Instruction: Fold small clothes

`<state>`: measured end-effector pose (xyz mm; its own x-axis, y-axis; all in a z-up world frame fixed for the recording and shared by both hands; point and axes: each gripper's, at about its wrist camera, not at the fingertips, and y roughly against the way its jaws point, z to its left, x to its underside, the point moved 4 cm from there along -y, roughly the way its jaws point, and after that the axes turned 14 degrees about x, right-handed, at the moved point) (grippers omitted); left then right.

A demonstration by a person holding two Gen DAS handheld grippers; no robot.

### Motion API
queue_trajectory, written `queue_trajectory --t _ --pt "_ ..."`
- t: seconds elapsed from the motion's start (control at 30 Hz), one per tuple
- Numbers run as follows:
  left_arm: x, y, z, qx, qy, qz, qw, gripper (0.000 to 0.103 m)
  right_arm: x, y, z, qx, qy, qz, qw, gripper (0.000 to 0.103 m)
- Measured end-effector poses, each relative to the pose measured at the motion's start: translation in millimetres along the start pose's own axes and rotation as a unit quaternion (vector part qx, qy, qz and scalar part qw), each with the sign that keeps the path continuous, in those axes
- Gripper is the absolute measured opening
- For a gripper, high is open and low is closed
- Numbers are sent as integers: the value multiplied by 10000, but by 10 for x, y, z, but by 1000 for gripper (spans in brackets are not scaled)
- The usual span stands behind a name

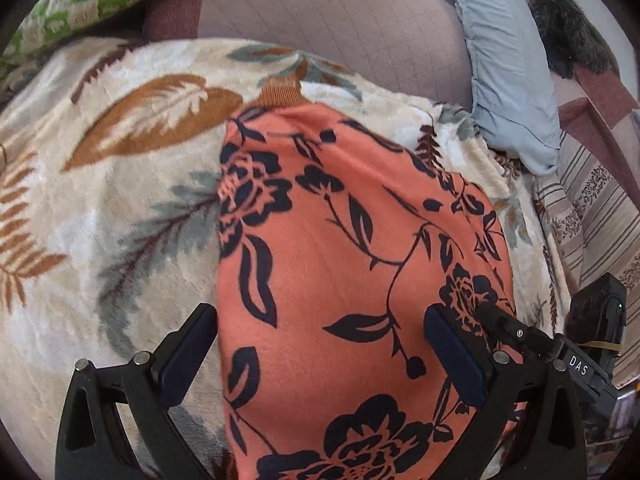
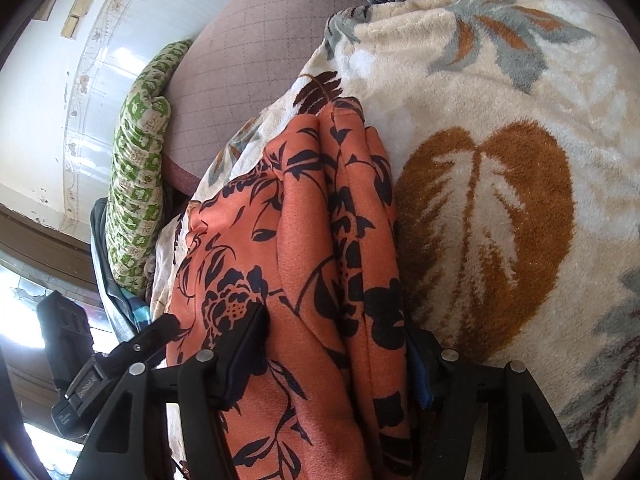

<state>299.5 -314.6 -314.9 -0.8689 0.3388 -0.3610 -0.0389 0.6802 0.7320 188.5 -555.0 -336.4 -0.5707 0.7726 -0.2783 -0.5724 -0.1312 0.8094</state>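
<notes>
The left gripper [image 1: 320, 344] is being held with its fingers spread wide over the orange floral garment [image 1: 340, 260], nothing being pinched between them. The right gripper [image 2: 340, 344] is being held spread around a bunched fold of the same garment [image 2: 320, 240]; whether its pads are pressing the cloth cannot be told. The garment is being supported flat on a cream leaf-patterned blanket [image 1: 120, 140], its ribbed collar [image 1: 280, 94] pointing away. Beyond the blanket, a quilted mauve cushion [image 1: 340, 20], a light blue pillow [image 1: 508, 80] and a green patterned pillow [image 2: 138, 184] are being shown.
</notes>
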Motion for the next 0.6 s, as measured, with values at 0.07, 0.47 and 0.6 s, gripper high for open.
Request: queue_trajectory --t 0.07,0.47,0.6 --pt "53 -60 39 192 166 -27 9997 102 0 -2 -3 1 3 3 10000 65" --pt "-6 219 87 304 233 -480 9981 53 30 142 264 337 622 -505 9962 51" --pt "-31 443 -18 81 -13 -653 9978 50 41 279 421 258 876 -780 9928 49"
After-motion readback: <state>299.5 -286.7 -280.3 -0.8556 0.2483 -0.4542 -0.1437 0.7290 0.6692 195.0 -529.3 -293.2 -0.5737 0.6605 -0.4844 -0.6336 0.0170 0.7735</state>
